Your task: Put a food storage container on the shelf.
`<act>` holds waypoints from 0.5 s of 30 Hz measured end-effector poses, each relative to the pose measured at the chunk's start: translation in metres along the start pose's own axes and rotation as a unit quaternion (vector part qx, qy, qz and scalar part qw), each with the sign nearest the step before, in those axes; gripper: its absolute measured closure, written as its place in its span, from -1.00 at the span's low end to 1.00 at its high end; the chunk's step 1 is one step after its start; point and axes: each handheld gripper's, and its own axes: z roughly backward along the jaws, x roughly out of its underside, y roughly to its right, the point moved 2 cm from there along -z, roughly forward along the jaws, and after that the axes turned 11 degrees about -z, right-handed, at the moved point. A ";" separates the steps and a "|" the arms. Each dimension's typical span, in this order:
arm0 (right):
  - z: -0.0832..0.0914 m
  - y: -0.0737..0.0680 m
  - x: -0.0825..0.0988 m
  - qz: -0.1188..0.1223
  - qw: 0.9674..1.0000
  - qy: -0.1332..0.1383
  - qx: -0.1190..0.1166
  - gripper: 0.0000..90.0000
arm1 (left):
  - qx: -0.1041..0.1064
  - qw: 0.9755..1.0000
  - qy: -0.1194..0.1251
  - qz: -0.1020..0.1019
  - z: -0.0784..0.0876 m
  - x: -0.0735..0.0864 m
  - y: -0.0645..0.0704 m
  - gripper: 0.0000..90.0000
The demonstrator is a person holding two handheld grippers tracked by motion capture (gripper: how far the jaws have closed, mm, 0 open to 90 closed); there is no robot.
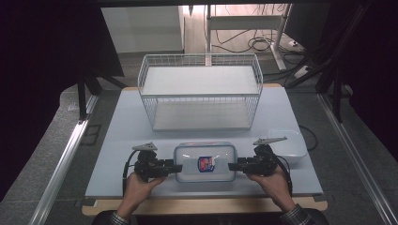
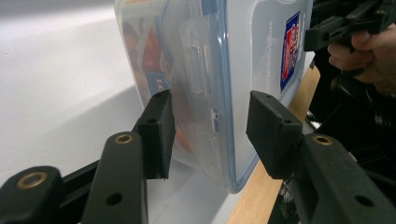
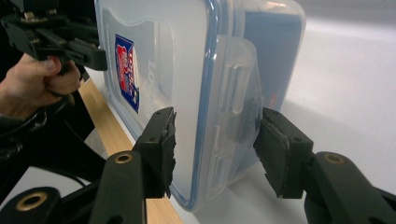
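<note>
Both hands come in at the near edge of the table (image 1: 117,122), each with a gripper set to one short end of the clear lidded food container (image 1: 205,162), which lies flat near that edge between them. From the left gripper (image 1: 174,168) view, the black pads (image 2: 159,133) straddle the container's end and its latch flap; the bottom pad looks pressed on, the lid-side pad just shy of the lid. The right gripper (image 1: 233,166) brackets the other end about half open, one pad at the lid, the other on the flap; I cannot tell whether either grip is firm yet. To lift well, I judge both should close evenly and rise together, level. Beyond stands an open white tub (image 1: 288,143) at right, then the white wire basket (image 1: 200,91).
</note>
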 end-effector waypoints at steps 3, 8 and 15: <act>0.000 0.000 0.001 -0.001 1.000 0.014 0.002 0.10 | -0.008 1.000 0.007 -0.002 -0.001 -0.001 0.000 0.16; 0.000 -0.003 0.001 0.009 1.000 0.025 0.003 0.11 | -0.010 1.000 0.024 -0.003 0.003 -0.004 0.000 0.17; 0.007 -0.013 -0.009 0.034 0.998 0.045 0.006 0.10 | -0.013 0.999 0.039 -0.017 0.011 -0.014 0.003 0.17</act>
